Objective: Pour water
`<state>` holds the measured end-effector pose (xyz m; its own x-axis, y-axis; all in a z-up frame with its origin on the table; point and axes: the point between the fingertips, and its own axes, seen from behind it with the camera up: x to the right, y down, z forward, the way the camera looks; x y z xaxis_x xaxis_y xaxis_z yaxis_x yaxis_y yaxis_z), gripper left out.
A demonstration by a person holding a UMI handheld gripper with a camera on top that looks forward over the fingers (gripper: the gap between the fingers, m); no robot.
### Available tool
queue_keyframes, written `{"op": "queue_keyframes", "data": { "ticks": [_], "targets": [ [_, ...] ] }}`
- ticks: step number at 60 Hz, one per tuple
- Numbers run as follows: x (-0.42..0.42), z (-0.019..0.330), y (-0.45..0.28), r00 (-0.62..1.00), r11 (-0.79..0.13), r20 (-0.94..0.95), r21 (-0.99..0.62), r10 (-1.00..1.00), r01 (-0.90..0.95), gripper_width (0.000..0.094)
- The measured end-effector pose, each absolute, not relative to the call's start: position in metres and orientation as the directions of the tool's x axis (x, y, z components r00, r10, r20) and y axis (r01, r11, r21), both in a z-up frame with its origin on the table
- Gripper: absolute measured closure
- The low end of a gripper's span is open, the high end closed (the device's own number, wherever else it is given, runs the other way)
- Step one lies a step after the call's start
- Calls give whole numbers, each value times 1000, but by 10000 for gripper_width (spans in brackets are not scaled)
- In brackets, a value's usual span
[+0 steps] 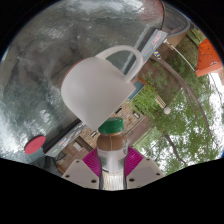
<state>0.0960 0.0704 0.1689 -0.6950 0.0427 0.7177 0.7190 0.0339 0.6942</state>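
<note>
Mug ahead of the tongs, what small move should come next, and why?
Probably ease the tongs level first: the white mug just beyond them looks tilted, its opening out of sight, and a green-capped object sits between the fingers.

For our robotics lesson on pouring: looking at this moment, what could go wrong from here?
1. The white mug looks tipped on its side in front of the tool, so any water might spill out early.
2. The fingers seem to hold a brown, green-topped item; whether the grip is firm is unclear, so it could slip.
</note>
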Motion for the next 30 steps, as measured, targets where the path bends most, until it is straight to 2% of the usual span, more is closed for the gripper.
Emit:
{"op": "queue_keyframes", "data": {
  "ticks": [5,9,13,17,20,24,27,30],
  "targets": [
    [92,177,73,-652,42,758,651,16,758,672],
    [92,195,67,-512,30,859,512,-10,859,673],
    [96,221,77,-238,26,970,240,-49,971,672],
    [114,242,73,146,25,987,-145,-63,989,671],
    [126,245,69,462,49,886,-461,-35,886,672],
    [148,238,64,797,57,604,-796,18,602,671],
    [162,209,69,939,49,340,-940,38,339,670],
    [175,191,72,991,31,115,-993,66,113,671]
  ]
}}
